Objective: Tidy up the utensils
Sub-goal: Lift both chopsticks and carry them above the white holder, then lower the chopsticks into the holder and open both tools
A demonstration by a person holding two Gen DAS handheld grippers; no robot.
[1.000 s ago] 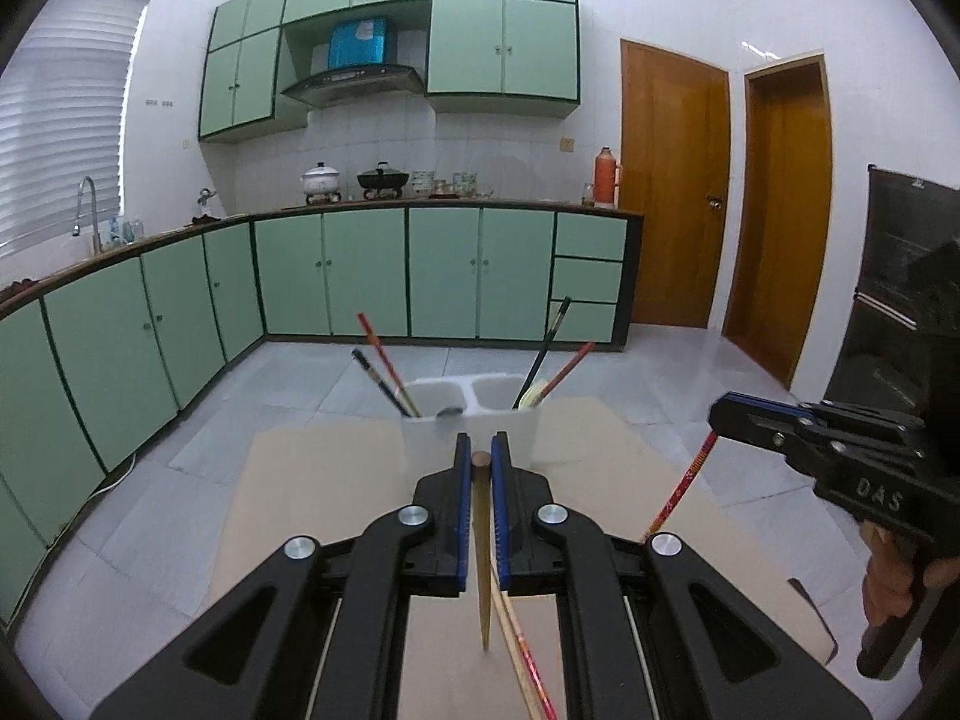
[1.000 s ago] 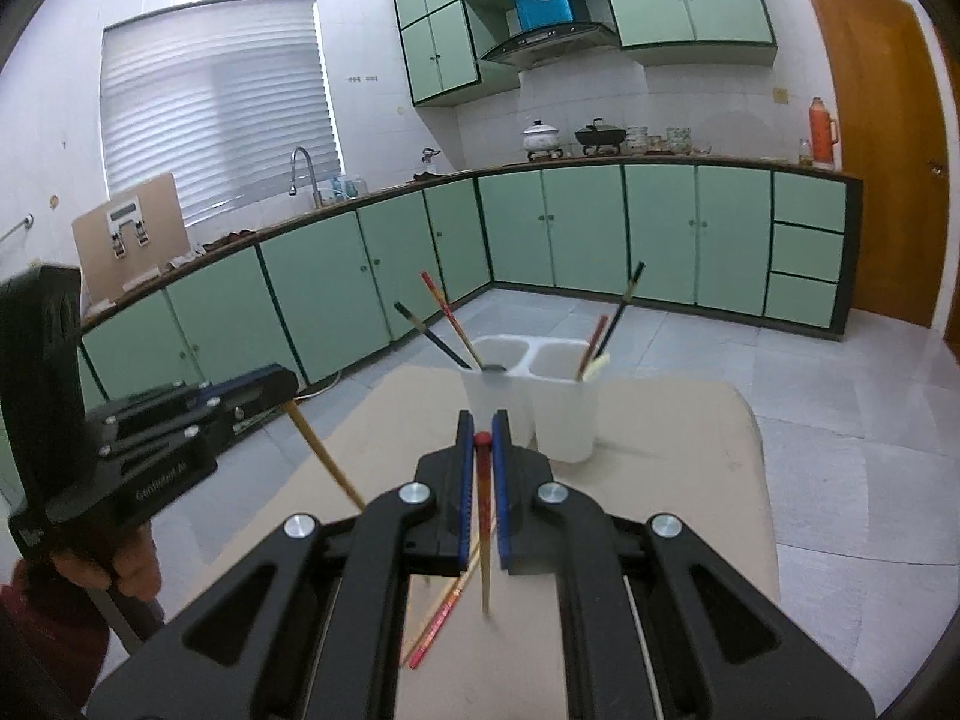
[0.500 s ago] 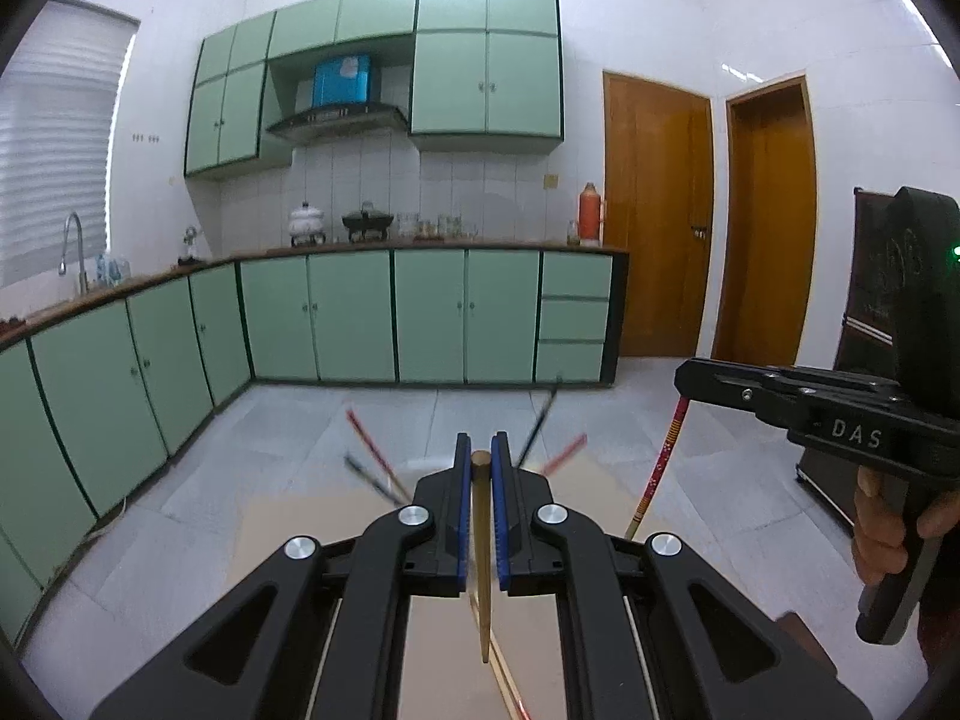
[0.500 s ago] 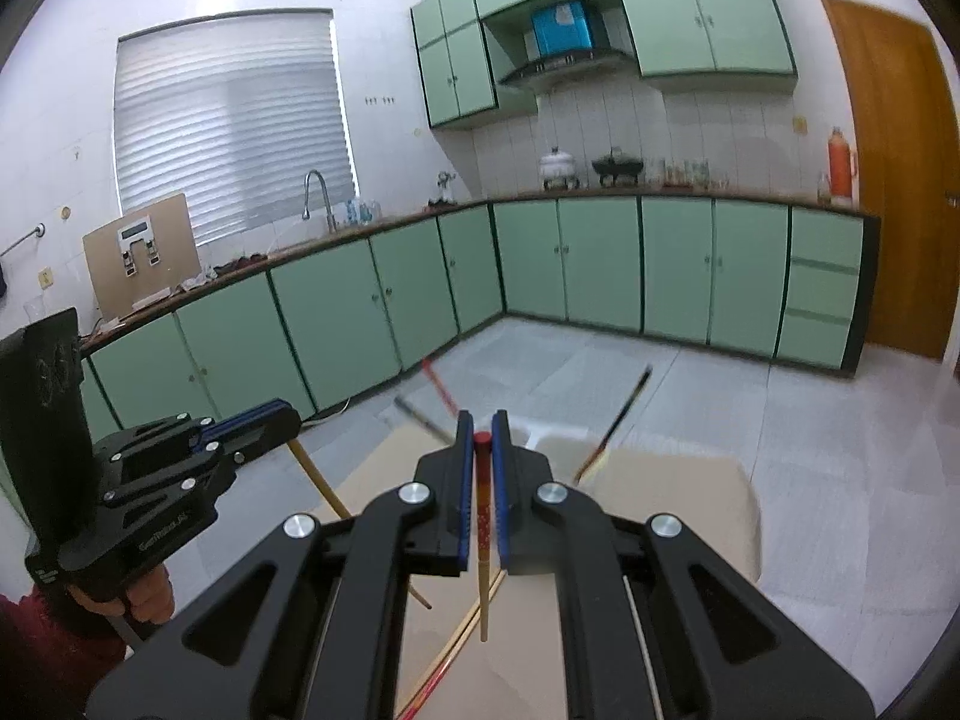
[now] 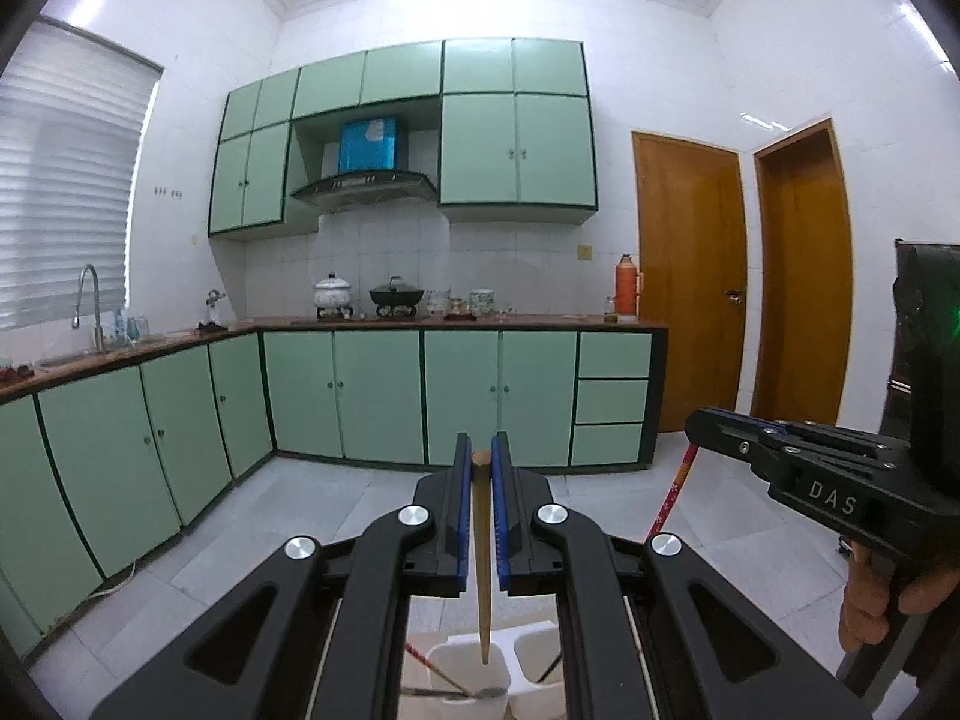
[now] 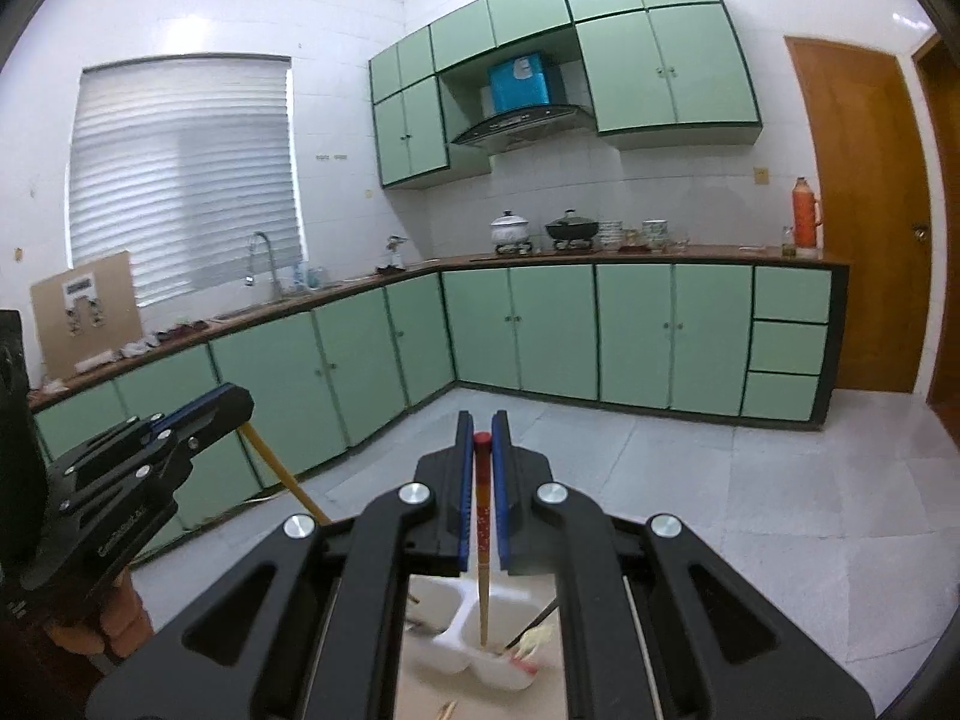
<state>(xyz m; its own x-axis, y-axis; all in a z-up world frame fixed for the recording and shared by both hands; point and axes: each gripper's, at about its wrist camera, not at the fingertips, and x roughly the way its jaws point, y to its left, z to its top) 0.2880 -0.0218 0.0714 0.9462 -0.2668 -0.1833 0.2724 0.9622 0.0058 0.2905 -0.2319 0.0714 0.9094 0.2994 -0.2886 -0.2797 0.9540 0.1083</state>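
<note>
In the left wrist view my left gripper (image 5: 480, 450) is shut on a plain wooden chopstick (image 5: 481, 546). Its lower tip hangs just above the left cup of the white two-cup holder (image 5: 437, 663). My right gripper (image 6: 482, 426) is shut on a red-topped chopstick (image 6: 482, 516), whose tip hangs over the divider of that holder (image 6: 441, 657). Each gripper also shows in the other view: the right gripper (image 5: 699, 427) with its red chopstick (image 5: 671, 495), and the left gripper (image 6: 237, 401) with its wooden chopstick (image 6: 281, 473). The cups hold several chopsticks and a spoon.
The holder stands on a beige table (image 6: 420, 696), mostly hidden under the gripper bodies. A loose chopstick (image 6: 447, 709) lies near the holder. Green kitchen cabinets (image 5: 384, 396), a tiled floor and two brown doors (image 5: 690, 282) lie beyond.
Both grippers rose and moved forward with their chopsticks still held. The holder slid from ahead of the fingers to right beneath them, and the table dropped out of sight.
</note>
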